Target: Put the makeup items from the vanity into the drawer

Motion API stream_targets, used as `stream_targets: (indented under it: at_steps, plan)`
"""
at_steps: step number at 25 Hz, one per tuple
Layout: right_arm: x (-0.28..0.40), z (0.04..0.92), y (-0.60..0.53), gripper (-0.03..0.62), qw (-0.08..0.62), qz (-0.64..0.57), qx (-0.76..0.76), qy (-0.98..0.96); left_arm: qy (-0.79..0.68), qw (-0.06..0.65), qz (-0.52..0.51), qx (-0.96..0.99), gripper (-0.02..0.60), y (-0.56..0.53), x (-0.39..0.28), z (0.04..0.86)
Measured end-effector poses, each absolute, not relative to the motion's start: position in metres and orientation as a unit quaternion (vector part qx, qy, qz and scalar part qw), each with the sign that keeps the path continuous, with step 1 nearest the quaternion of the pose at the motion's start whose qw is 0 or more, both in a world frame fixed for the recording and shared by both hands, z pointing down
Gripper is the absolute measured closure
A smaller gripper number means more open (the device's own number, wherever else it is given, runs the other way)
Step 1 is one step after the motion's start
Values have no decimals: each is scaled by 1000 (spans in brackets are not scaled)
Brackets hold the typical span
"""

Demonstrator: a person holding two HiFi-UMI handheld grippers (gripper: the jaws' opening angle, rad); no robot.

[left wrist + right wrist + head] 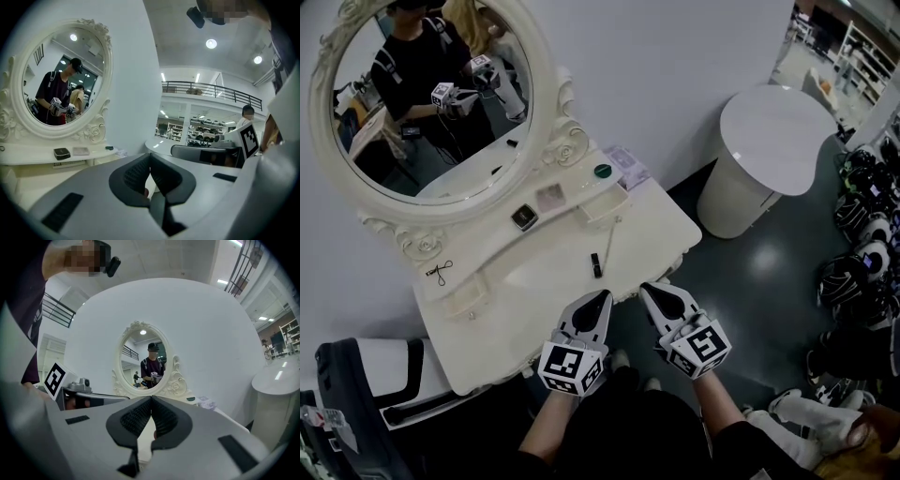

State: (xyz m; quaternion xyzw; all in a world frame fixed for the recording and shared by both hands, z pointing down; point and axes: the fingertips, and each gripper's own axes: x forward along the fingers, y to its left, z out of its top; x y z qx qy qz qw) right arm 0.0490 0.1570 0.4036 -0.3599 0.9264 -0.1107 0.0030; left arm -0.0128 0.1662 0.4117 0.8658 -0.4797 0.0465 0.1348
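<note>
The white vanity [534, 309] stands under an oval mirror [431, 103]. On its raised shelf lie a black compact [524, 217], a pale pink square [550, 197], a green round item [602, 171] and a lilac packet [626, 161]. A black lipstick [596, 264] and a thin stick [607, 246] lie on the lower top, and a black curler [441, 273] lies at the left. My left gripper [602, 298] and right gripper [649, 291] hover side by side at the vanity's front edge, both shut and empty. The compact [62, 153] also shows in the left gripper view.
Small open trays [602, 204] [467, 298] sit in the vanity's shelf. A round white table [769, 141] stands to the right, with helmets [862, 234] beyond it on the floor. A black and white case [366, 384] leans at the vanity's left.
</note>
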Motion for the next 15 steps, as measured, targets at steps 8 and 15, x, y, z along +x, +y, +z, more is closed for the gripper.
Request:
stream_targets:
  at_steps: [8, 15]
  plan:
    - [48, 408, 145, 571, -5, -110, -374, 921, -469, 142, 45, 871, 566, 152, -19, 418]
    - [43, 411, 121, 571, -10, -109, -368, 923, -477, 149, 46, 865, 566, 131, -26, 426]
